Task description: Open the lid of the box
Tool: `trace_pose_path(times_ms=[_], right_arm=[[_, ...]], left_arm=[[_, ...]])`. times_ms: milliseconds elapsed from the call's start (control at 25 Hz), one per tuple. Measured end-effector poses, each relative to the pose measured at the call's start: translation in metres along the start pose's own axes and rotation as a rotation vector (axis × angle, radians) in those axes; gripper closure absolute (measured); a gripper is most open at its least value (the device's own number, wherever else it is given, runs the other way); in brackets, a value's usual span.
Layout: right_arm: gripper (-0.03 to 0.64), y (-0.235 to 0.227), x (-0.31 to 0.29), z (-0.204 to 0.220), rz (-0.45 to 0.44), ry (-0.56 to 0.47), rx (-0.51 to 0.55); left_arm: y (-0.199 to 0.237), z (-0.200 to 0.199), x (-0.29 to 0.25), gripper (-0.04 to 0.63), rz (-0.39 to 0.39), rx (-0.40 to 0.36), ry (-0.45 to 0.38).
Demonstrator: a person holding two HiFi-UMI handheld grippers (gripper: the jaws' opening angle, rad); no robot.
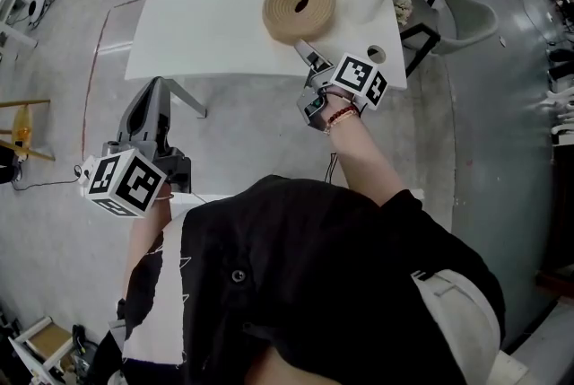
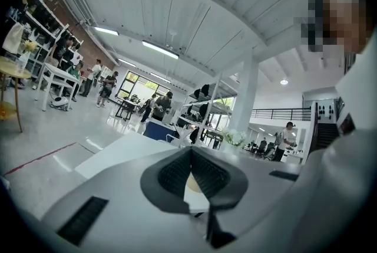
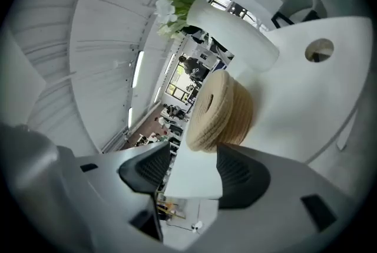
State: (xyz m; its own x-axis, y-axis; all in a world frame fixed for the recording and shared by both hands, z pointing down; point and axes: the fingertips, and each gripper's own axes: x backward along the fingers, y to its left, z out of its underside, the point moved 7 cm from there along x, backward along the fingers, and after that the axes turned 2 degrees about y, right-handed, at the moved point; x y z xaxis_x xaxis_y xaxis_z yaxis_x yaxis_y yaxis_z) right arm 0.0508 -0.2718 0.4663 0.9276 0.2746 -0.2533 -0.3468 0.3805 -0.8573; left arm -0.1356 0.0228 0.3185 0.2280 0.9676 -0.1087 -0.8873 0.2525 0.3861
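Two grippers, neither holding: right gripper (image 1: 310,56) spread just beside the seemingly unopened woven box (image 1: 299,6), upper centre; left gripper (image 1: 156,89) pressed together.

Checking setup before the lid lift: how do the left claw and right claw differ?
Jaws: left claw is shut, right claw is open. Place: left claw sits short of the table, over the floor; right claw is at the table's near edge, facing the woven box. Both hold nothing.
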Motion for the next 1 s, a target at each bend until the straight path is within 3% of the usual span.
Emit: trace_pose_path(times_ms=[480,720,1000], right_arm=[[0.371,-0.021,-0.019,-0.008,0.002,-0.083,-0.301],[0.373,-0.025,-0.027,-0.005,0.055,-0.068,-0.342],[0.416,-0.017,-0.036,-0.009,0.052,-0.093,-0.393]], left_arm=[[-0.002,0.000,-0.019,0.584,0.011,-0.002,0.004],[-0.001,-0.003,-0.026,0.584,0.009,0.012,0.004],[-0.001,-0.015,-0.026,0.584,0.009,-0.032,0.009]])
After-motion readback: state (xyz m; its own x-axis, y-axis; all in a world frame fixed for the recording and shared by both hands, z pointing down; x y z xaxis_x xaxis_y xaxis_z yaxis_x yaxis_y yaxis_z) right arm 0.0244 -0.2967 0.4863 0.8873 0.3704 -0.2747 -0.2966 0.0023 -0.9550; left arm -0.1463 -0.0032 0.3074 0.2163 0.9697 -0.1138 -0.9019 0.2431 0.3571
